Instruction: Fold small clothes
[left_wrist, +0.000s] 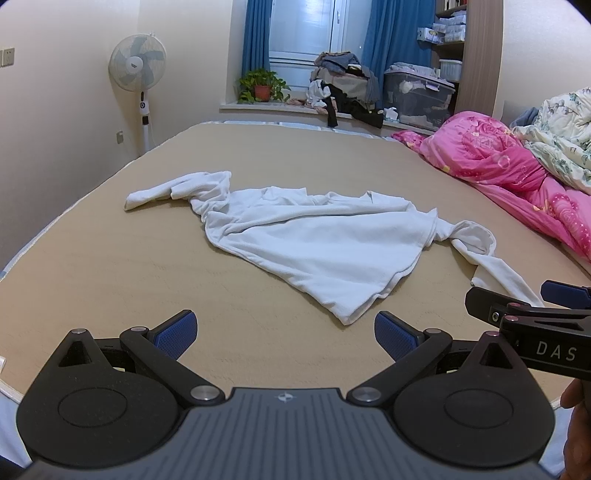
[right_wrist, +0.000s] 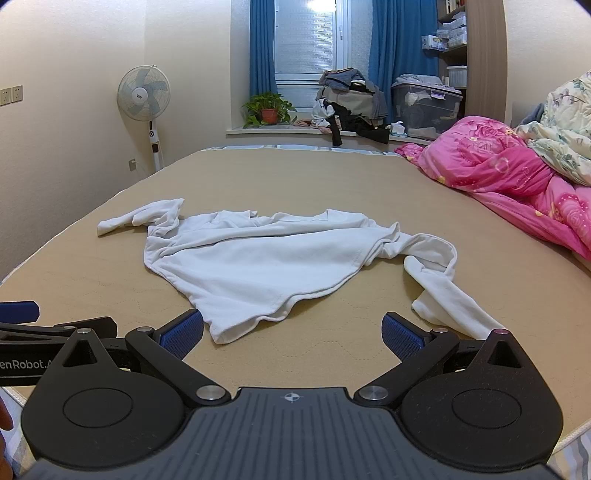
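The white shirt (left_wrist: 306, 251) lies crumpled near the middle of the bed (left_wrist: 92, 288), its body bunched into a wedge pointing at the near edge and both long sleeves twisted out sideways, so I judge it needs spreading flat before any fold. My left gripper (left_wrist: 284, 336) and right gripper (right_wrist: 291, 334) hover side by side over that near edge, jaws spread wide, holding nothing and touching nothing, the hem corner just ahead of my right gripper.

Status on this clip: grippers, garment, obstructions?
Left gripper open, right gripper open, both empty. White long-sleeve shirt crumpled on bed, unfolded. Pink quilt clear of it.
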